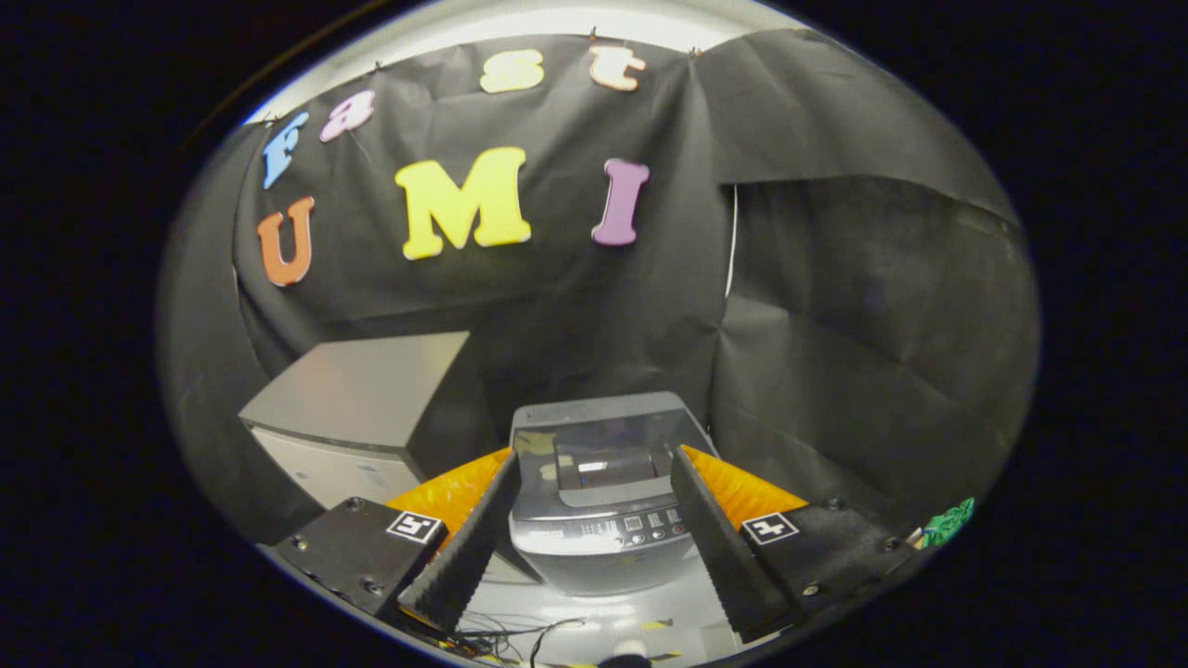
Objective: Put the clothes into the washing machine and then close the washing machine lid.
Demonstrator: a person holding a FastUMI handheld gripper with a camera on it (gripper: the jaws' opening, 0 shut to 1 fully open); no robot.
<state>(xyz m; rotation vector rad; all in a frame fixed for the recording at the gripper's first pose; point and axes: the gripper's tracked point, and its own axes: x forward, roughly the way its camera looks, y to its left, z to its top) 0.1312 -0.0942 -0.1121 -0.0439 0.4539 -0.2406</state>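
Washing machine (603, 496) — small, grey, lid down — sits on the surface just ahead of the fingers. From the left: a grey box (357, 417), then the gripper (594, 482), jaws wide apart and holding nothing, then green cloth (949, 524) far right.

Test booth, black cloth wall (835, 325), toy washing machine (603, 501)

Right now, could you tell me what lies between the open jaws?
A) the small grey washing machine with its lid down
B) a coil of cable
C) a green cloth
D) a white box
A: the washing machine stands framed between the spread jaws of the gripper, lid down and control panel facing them, while the green cloth lies off to the right, outside them.
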